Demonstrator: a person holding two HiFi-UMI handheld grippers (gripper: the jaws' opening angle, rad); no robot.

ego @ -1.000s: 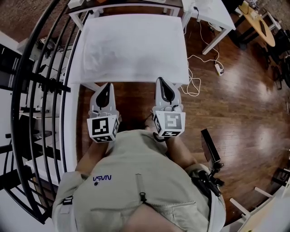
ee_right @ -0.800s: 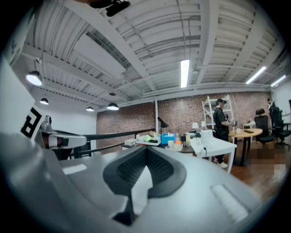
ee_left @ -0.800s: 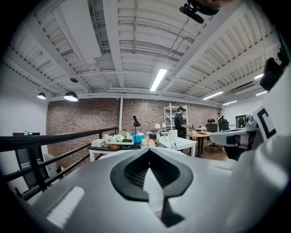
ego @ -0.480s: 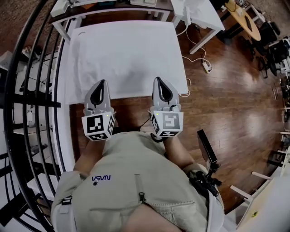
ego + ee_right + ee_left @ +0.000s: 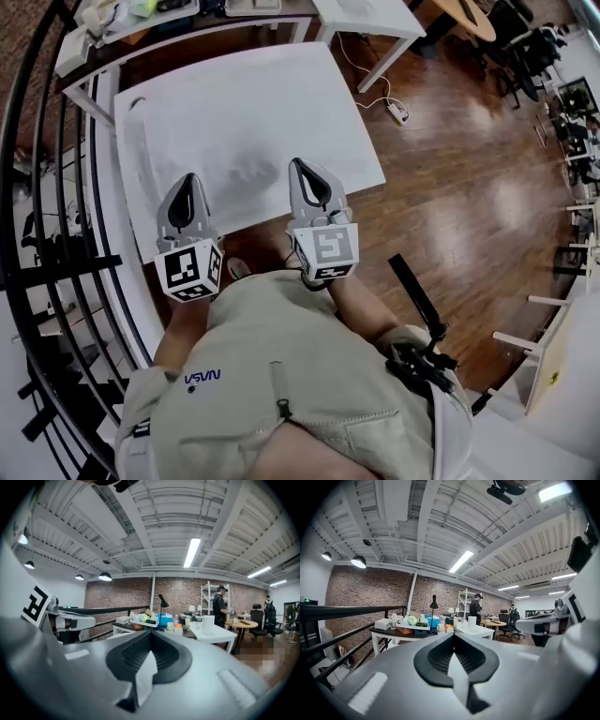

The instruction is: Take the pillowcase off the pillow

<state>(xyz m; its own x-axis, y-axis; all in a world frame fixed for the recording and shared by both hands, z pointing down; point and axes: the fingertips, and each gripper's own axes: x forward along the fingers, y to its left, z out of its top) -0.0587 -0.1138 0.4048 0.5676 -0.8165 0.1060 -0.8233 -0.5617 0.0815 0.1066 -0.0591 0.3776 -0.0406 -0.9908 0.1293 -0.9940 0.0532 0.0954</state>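
Observation:
A white pillow in its white pillowcase (image 5: 239, 122) lies flat on a white table (image 5: 123, 111) and covers almost all of it. My left gripper (image 5: 184, 178) hangs over the pillow's near left part, shut, with nothing in it. My right gripper (image 5: 300, 165) is level with it over the near right part, also shut and empty. In the left gripper view the left gripper (image 5: 454, 641) has its black pads closed, with only white surface showing below them. The right gripper view shows the right gripper (image 5: 150, 638) the same way. Whether the tips touch the fabric I cannot tell.
A black railing (image 5: 56, 234) curves along the left. Behind the pillow table stand a cluttered desk (image 5: 141, 14) and another white table (image 5: 366, 14). A power strip with its cable (image 5: 395, 111) lies on the wooden floor at the right. A person (image 5: 219, 604) stands by far shelves.
Both grippers have moved forward side by side, from in front of the table's near edge to over the pillow's near part. The view has turned, so the table now lies slanted.

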